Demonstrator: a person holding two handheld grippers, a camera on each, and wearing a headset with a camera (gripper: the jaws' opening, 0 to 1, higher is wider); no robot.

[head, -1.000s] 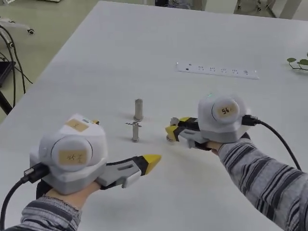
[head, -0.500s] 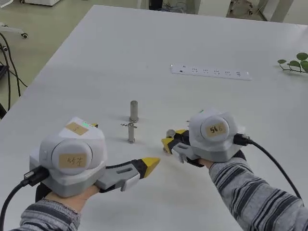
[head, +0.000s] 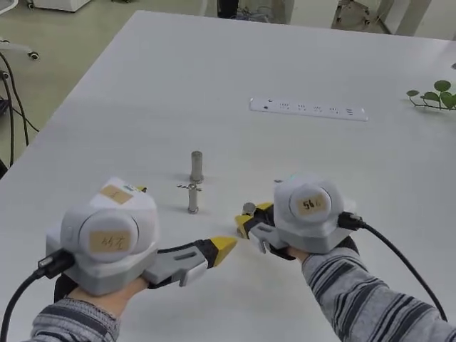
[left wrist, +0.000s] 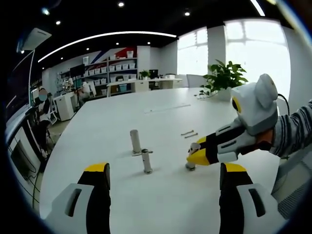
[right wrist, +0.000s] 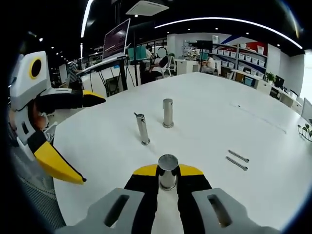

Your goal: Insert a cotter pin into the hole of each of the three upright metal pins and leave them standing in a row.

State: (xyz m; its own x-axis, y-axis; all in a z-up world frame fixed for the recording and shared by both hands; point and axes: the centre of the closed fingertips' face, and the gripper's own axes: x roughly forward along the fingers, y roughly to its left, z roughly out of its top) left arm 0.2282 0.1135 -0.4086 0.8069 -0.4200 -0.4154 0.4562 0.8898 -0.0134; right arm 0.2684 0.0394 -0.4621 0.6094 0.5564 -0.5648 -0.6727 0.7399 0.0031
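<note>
Two metal pins stand upright mid-table: a plain far pin (head: 197,166) (right wrist: 168,112) and a nearer pin (head: 193,199) (right wrist: 142,129) with a cotter pin (head: 187,187) through its top. My right gripper (head: 246,224) (right wrist: 168,183) is shut on a third metal pin (head: 249,209) (right wrist: 168,170), held upright on the table to the right of the near pin. My left gripper (head: 217,249) (left wrist: 165,170) stands open at the front left, nothing between its fingers. Two loose cotter pins (right wrist: 237,159) (left wrist: 187,133) lie beyond the right gripper.
A white power strip (head: 308,108) lies across the far side of the white table (head: 142,85). A small green plant (head: 431,96) sits at the far right edge. The table's left edge drops to the floor, where cables run.
My right gripper has drawn the held pin a little closer to me, level with the near pin. The left gripper has barely moved. The head camera has shifted.
</note>
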